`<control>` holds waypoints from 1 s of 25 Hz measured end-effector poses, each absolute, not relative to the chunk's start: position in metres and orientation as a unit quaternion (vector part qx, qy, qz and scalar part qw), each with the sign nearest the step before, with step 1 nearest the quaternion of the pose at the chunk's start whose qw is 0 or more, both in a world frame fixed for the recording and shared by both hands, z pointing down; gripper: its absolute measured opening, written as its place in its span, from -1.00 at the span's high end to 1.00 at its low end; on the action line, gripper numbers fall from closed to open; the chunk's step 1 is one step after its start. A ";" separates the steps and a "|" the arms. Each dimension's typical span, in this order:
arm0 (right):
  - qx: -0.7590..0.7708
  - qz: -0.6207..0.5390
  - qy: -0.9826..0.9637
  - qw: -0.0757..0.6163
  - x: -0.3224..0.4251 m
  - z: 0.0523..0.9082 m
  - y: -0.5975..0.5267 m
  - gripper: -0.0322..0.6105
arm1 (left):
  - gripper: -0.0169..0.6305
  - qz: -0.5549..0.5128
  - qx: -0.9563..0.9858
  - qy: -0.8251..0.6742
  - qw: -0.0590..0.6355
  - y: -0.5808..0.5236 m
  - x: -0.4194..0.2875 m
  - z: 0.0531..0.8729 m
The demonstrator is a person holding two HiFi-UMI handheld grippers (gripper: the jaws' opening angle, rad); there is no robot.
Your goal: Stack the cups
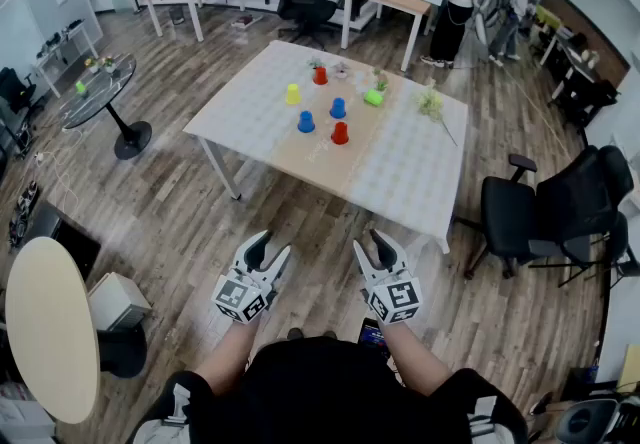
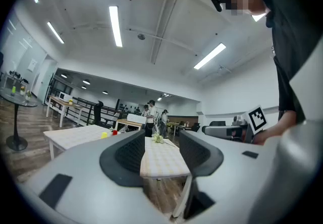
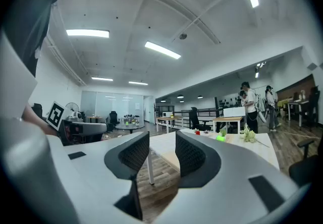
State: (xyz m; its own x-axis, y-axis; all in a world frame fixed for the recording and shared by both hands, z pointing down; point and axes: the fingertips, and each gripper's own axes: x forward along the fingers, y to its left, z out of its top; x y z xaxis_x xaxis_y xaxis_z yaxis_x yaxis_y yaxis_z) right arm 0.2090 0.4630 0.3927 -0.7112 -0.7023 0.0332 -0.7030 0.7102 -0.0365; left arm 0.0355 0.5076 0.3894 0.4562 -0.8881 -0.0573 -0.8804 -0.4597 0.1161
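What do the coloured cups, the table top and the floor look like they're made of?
Cups: probably plastic, going by their flat, bright, opaque colours; too small to be sure.
Table top: pale checked surface, matte, cloth or laminate, with a wood-toned strip down the middle.
Floor: wood-grain planks, faintly glossy, real wood or laminate.

Cups (image 1: 339,133) at the middle of the table (image 1: 400,172), sprig (image 1: 431,104) just right of them, office chair (image 1: 520,217) right of table, round table (image 1: 100,92) well off left.

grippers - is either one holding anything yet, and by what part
Nothing is held. The left gripper and right gripper both have open, empty jaws, short of the table.
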 end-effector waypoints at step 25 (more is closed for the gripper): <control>0.349 0.075 -0.934 -0.014 0.233 0.419 0.412 0.37 | 0.35 -0.062 0.849 -0.522 0.047 0.445 0.047 0.397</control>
State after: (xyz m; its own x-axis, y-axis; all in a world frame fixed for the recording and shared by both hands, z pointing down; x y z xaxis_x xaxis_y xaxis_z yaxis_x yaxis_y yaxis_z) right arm 0.2325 0.4120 0.4187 -0.7564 -0.6536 0.0254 -0.6493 0.7456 -0.1496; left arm 0.0467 0.4454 0.3970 0.4466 -0.8930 -0.0564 -0.8812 -0.4499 0.1453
